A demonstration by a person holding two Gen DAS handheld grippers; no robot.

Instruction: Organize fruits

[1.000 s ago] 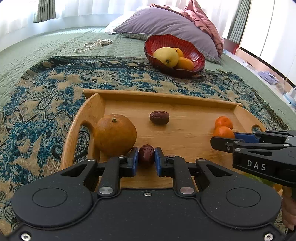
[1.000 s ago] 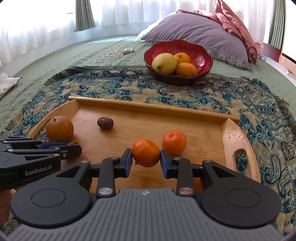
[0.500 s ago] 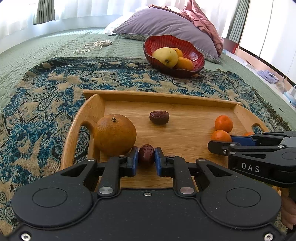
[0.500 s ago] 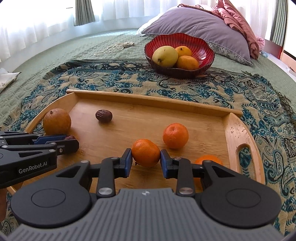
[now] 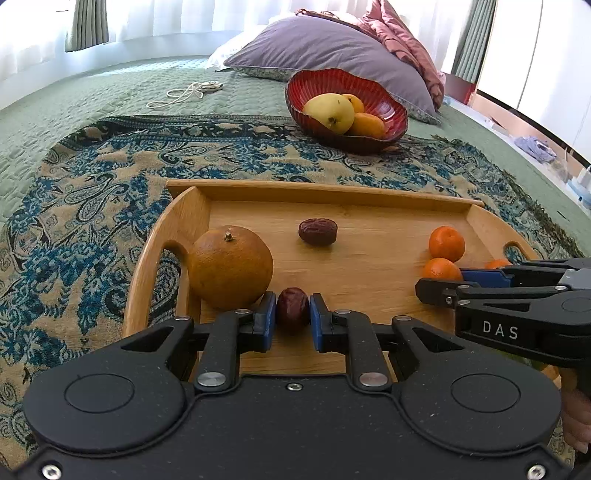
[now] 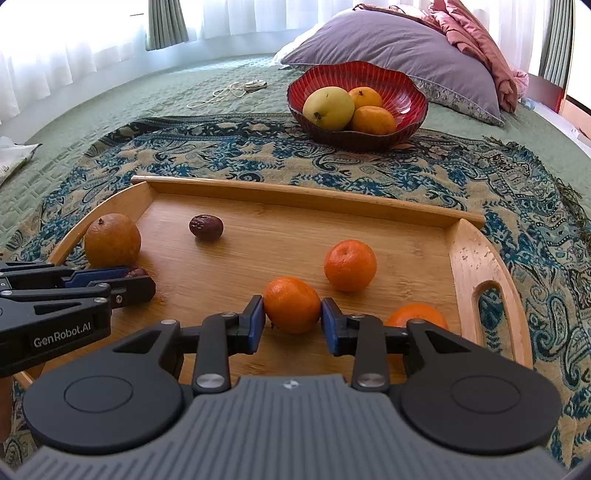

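On wooden tray (image 6: 476,266): date (image 5: 292,309) clenched by left gripper (image 5: 292,317); mandarin (image 6: 291,304) being released at 6 o'clock, right gripper (image 6: 292,321) jaws just opening, likely sorted by kind.

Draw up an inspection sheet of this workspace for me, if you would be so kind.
Surface: wooden tray on a patterned throw over a green bedspread.
Job's things: on the tray, a large orange, a loose date, a free mandarin and a part-hidden mandarin; the red bowl beyond holds a yellow fruit and oranges.
Clutter: pale paper-like item at the bedspread's left edge.
Grippers: left gripper jaws shut on a second date; right gripper jaws have just been opening, a third mandarin between them.
Cables: white cord on the bedspread.
Surroundings: purple pillow, pink blanket, curtains.
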